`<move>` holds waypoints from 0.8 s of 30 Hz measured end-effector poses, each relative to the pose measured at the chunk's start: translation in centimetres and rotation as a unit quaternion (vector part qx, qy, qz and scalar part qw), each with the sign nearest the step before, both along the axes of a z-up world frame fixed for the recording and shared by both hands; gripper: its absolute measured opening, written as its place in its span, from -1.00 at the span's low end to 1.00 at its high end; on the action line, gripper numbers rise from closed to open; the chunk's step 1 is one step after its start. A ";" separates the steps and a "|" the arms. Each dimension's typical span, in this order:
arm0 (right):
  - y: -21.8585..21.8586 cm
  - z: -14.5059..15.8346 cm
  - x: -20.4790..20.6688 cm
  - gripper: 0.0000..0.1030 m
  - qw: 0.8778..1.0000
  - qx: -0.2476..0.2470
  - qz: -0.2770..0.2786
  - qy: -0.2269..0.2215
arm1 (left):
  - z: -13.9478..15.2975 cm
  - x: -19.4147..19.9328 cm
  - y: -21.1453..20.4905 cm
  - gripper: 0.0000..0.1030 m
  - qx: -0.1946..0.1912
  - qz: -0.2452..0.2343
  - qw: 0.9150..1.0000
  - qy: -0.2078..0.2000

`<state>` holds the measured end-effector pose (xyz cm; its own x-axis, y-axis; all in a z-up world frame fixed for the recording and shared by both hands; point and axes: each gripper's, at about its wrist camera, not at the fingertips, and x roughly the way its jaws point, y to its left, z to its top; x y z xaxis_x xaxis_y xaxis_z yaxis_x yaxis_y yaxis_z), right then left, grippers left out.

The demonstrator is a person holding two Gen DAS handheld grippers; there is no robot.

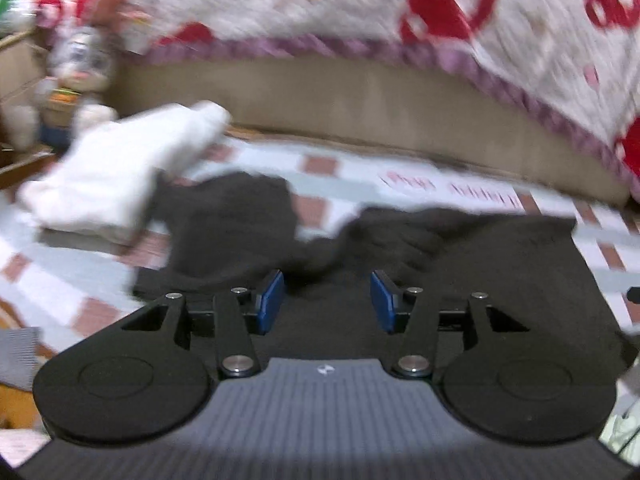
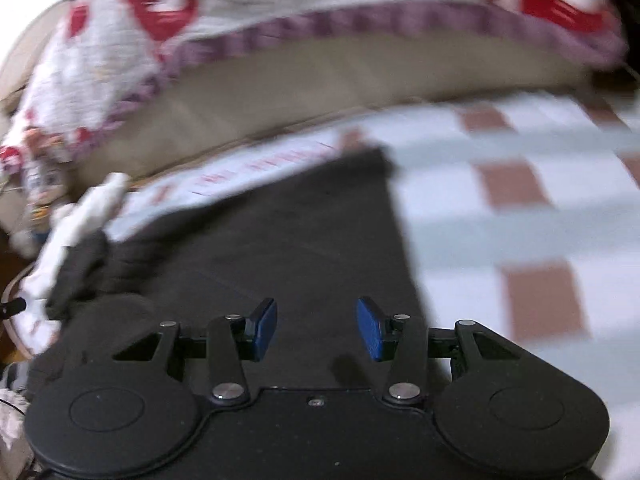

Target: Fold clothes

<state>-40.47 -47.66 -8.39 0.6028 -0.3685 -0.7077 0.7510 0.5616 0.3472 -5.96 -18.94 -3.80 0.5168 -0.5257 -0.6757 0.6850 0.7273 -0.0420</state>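
Both grippers, left [image 1: 327, 302] and right [image 2: 317, 329]: blue-padded fingers apart, empty, above flat dark knit garment [image 2: 312, 232].

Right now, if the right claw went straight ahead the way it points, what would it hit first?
Most likely the dark garment spread on the checked bedsheet. The right claw is open with nothing between its pads and angles down over that cloth. The picture is blurred, so depth is uncertain.

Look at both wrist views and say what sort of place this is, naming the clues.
Most likely a bedroom at home. A checked sheet covers a bed-like surface, a white and red blanket is heaped behind it, and a stuffed toy sits at the side. A dark garment lies spread on the sheet.
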 end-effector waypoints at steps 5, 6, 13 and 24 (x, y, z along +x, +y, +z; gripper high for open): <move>2.3 -2.8 -3.8 0.02 0.995 0.031 -0.084 -0.032 | -3.4 -1.9 -5.6 -0.08 0.036 -0.057 0.998 -0.002; 2.6 -3.6 -4.3 0.02 0.991 0.059 -0.109 -0.041 | -3.8 -2.2 -6.2 -0.08 0.038 -0.062 0.997 -0.004; 3.0 -7.7 -5.2 0.13 0.967 0.148 -0.162 -0.126 | -6.5 -3.2 -7.0 -0.08 0.091 -0.055 0.992 -0.064; 2.6 0.2 -2.1 -0.81 0.974 -0.088 -0.141 -0.151 | -5.5 -1.8 -2.9 -0.08 0.095 -0.027 0.993 -0.066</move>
<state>-42.58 -45.09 -8.24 0.6305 -0.6501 -0.4240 0.7629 0.4183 0.4930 -7.77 -21.83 -9.31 0.5814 -0.4248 -0.6939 0.7140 0.6753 0.1849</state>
